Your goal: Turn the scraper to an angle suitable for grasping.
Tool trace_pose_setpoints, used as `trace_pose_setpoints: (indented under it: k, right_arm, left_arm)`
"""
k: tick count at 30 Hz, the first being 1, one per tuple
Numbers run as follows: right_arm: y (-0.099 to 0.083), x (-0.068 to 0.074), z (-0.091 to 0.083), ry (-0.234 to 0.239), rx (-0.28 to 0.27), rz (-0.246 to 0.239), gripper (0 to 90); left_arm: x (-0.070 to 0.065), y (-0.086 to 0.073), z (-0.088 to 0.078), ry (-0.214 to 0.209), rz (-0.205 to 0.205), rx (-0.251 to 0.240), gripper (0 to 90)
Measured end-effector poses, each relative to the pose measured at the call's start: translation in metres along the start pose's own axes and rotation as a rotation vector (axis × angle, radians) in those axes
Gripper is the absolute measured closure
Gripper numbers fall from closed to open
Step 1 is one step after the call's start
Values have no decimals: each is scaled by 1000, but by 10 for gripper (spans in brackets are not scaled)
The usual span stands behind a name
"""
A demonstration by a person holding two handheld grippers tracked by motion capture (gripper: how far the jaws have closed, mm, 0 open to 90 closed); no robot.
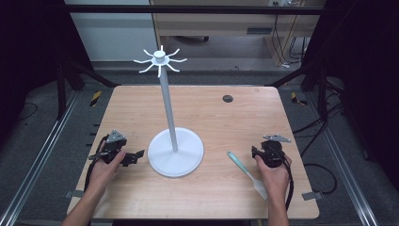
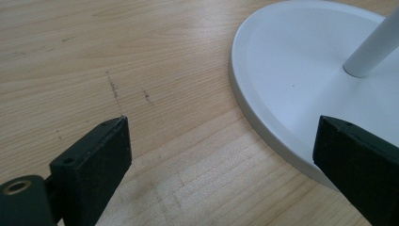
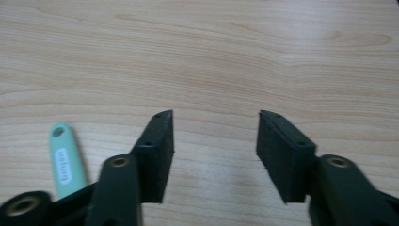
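My left gripper point(image 1: 134, 156) gapes empty beside the stand point(image 1: 175, 151); my right gripper point(image 3: 215, 141) is spread, empty, near the spatula point(image 1: 245, 168).

The light wooden surface point(image 1: 211, 113) with rounded corners carries a white stand with a round flat base point(image 1: 175, 152) just left of its middle. A spatula with a mint-green handle and white blade point(image 1: 246, 167) lies flat near the right front, well apart from the base. A small dark round grommet point(image 1: 227, 98) sits toward the far edge.
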State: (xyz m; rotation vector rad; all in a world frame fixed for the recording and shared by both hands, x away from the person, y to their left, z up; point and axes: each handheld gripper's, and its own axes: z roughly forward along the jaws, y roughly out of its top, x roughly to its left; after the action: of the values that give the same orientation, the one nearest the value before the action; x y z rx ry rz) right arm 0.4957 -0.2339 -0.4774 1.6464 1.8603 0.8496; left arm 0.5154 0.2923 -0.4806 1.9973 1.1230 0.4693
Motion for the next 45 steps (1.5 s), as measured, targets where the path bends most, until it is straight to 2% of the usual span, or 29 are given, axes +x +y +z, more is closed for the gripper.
trace_pose_setpoints:
  k: [4,6,7,11,17,22,30,32,36,41,45]
  right_arm:
    - [1,8,-1,19,25,-35,624]
    - [2,10,-1,20,26,-47,644]
    - [3,15,-2,30,32,-62,691]
    - [5,25,-2,43,52,-96,785]
    - [5,39,2,77,87,-162,895]
    - [5,46,3,110,107,-188,900]
    - [4,51,8,124,143,-213,900]
    - [3,57,11,140,163,-232,900]
    - [2,60,14,137,181,-251,900]
    - [1,59,14,140,186,-244,900]
    - [0,63,12,200,198,-252,900]
  left_arm:
    - [0,0,0,1,-1,0,46]
    - [0,0,0,1,0,1,46]
    - [-1,0,0,3,2,2,46]
    - [-1,0,0,3,5,4,46]
    - [-1,0,0,2,7,2,47]
    - [-2,0,0,3,9,3,47]
    - [-1,0,0,3,8,2,47]
    - [-1,0,0,3,8,3,47]
    - [-2,0,0,3,8,2,47]
    - [-1,0,0,4,9,2,47]
    - [-2,0,1,4,15,6,47]
